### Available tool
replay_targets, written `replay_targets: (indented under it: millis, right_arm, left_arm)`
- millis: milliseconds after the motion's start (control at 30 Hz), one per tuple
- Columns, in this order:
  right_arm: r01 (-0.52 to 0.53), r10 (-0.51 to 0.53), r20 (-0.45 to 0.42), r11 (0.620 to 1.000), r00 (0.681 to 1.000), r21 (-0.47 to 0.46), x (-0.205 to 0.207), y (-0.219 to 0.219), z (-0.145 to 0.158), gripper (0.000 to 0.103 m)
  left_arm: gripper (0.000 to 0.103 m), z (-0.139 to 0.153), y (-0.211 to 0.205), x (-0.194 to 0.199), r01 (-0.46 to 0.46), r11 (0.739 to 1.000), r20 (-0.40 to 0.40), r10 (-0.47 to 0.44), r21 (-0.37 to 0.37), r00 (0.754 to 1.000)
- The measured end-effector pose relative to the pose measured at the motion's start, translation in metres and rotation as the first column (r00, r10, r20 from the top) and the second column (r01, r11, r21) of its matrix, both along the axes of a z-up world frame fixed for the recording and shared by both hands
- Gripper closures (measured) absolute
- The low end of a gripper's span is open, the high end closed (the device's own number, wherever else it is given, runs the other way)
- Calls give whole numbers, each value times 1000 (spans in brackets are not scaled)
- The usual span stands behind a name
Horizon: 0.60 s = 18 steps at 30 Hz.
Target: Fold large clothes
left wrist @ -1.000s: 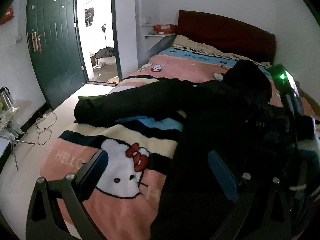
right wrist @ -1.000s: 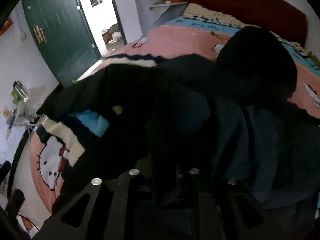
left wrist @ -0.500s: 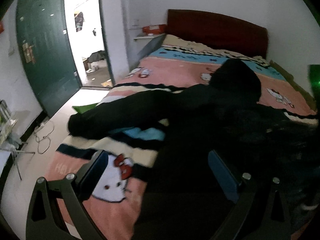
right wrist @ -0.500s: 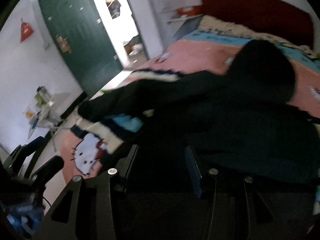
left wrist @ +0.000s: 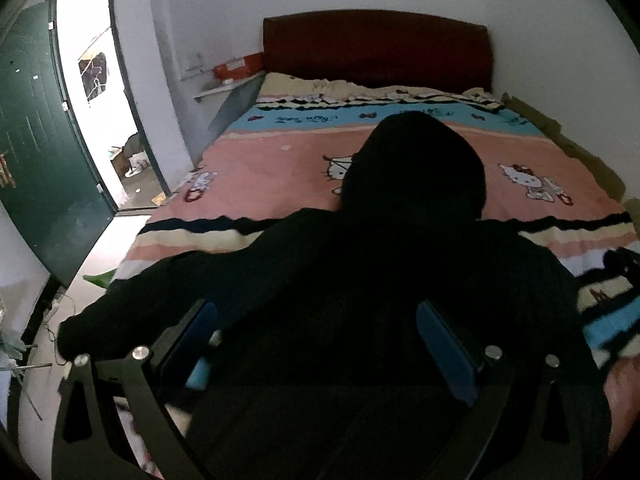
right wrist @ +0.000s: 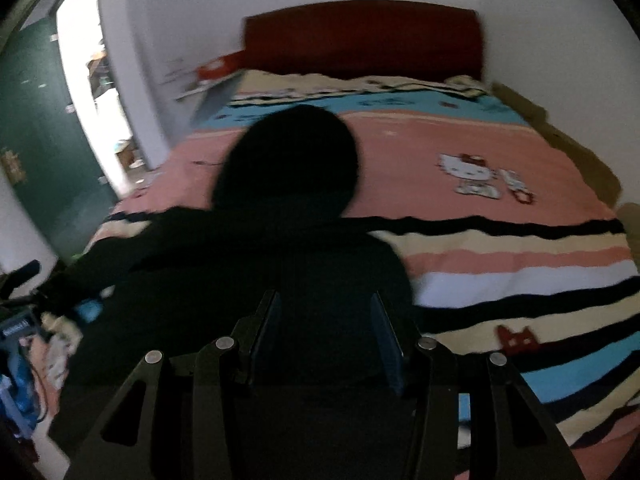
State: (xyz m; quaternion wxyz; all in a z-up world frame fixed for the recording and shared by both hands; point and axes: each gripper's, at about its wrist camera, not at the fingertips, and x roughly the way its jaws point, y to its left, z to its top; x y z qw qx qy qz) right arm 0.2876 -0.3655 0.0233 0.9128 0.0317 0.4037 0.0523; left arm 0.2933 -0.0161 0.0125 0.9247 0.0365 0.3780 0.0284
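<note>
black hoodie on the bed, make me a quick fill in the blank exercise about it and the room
1. The black hoodie lies spread on a blanket printed with cartoon ____.
2. The hood points toward the dark red ____ at the far end of the bed.
3. The door beside the bright doorway is dark ____.
4. One sleeve stretches toward the ____ side of the left wrist view.

Missing words: cats; headboard; green; left
</note>
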Motion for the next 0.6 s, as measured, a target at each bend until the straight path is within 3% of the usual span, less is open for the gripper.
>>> replay_targets:
  millis: [267, 433, 600]
  right_arm:
    - [68, -68, -45, 998, 997, -4, 59, -22, -61, 56]
    - [56, -59, -121, 998, 991, -26, 68, -10, -114, 56]
    - [29, -35, -177, 999, 984, -40, 70, 0, -148, 56]
  left_arm:
    - [2, -74, -20, 63, -8, 999, -96, 12, 42, 995]
    - [1, -129, -13, 66, -5, 997, -207, 22, 82, 978]
    - [1, -147, -7, 65, -10, 999, -252, 19, 37, 968]
